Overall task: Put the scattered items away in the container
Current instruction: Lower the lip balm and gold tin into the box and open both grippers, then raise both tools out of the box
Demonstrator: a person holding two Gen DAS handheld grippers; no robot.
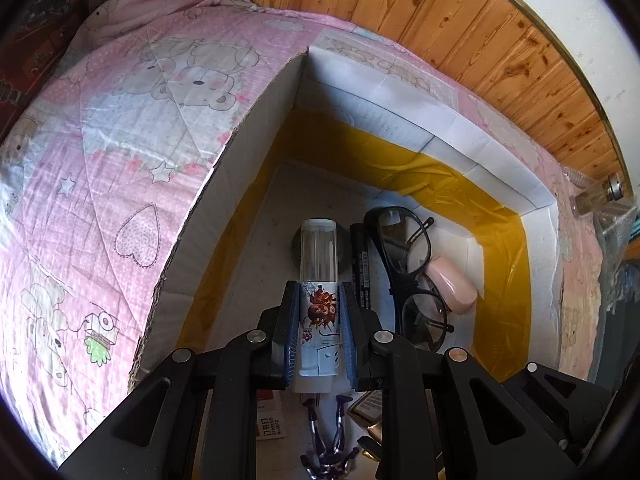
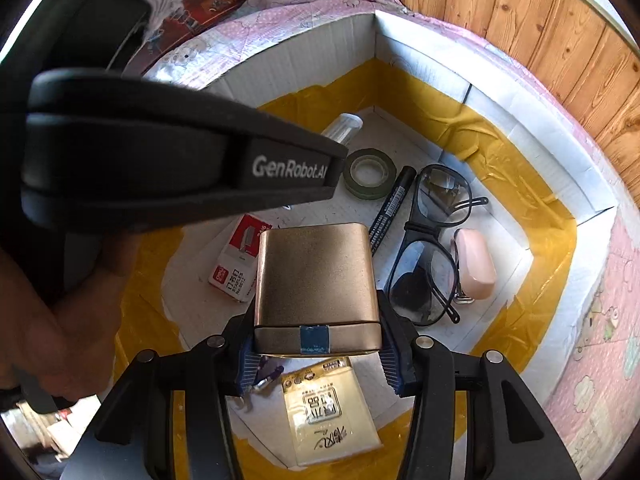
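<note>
Placing step: a glue stick (image 1: pixel 319 312) and a tin (image 2: pixel 316 288) are pinched above the box (image 2: pixel 552 196); release is called for next.

Inside the cardboard box (image 2: pixel 280 76), bare floor is seen only left of the tape roll (image 2: pixel 370 174), along the near-left wall. To the roll's right, passage is blocked by the marker (image 2: pixel 390 210), glasses (image 2: pixel 430 248) and pink case (image 2: pixel 476 264); nearer, by the staples box (image 2: pixel 236 268) and sachet (image 2: pixel 328 412).
</note>
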